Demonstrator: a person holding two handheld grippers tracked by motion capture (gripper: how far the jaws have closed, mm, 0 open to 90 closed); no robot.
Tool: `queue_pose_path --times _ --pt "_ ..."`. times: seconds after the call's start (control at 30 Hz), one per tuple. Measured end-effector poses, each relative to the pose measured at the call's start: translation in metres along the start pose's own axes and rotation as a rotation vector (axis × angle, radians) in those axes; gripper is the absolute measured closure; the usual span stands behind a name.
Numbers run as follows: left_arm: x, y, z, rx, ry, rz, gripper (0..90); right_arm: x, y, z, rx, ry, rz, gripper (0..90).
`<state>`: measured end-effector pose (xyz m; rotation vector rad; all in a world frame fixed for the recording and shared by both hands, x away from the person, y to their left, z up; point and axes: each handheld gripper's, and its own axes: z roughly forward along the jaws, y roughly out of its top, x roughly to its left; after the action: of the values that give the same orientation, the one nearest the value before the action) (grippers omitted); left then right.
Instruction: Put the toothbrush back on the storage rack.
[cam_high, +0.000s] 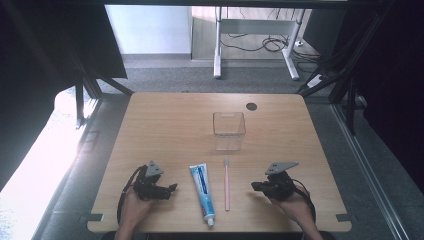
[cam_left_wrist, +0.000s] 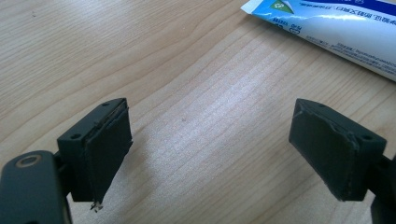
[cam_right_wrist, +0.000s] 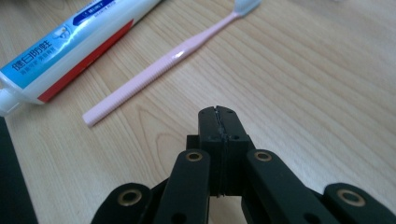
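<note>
Now: slim pink plastic toothbrush (cam_high: 227, 185) lies flat, white-and-blue toothpaste tube (cam_high: 203, 190) just at its 9 o'clock | right gripper (cam_high: 256, 186) at 3 o'clock, clenched empty | left gripper (cam_high: 171, 188) spread, empty | risk: pinched jaws push the brush away.

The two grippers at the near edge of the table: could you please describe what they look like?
Both the left gripper and right gripper are black, each topped by a grey three-cornered plate, with a black cable looping back past the wrist. Their jaws are flat, dark rectangular pads on black links joined with brass-ringed pivots. The person's forearms are bare, with no sleeves visible.
</note>
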<state>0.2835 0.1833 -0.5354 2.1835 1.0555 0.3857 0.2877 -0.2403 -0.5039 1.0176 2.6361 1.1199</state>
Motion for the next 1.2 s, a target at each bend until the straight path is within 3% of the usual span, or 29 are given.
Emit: queue_pose_path --times 0.13,0.83,1.2 --pt "0.0 0.0 0.0 0.003 0.0 0.007 13.1 0.003 0.004 0.005 -0.02 0.003 -0.02 90.0" --pt "0.0 0.001 -0.001 -0.008 -0.003 0.01 13.1 0.04 0.029 0.041 0.025 0.124 -0.083 90.0" --pt "-0.001 0.002 -0.001 -0.01 -0.008 0.011 13.1 0.056 0.035 0.065 0.058 0.136 -0.114 90.0"
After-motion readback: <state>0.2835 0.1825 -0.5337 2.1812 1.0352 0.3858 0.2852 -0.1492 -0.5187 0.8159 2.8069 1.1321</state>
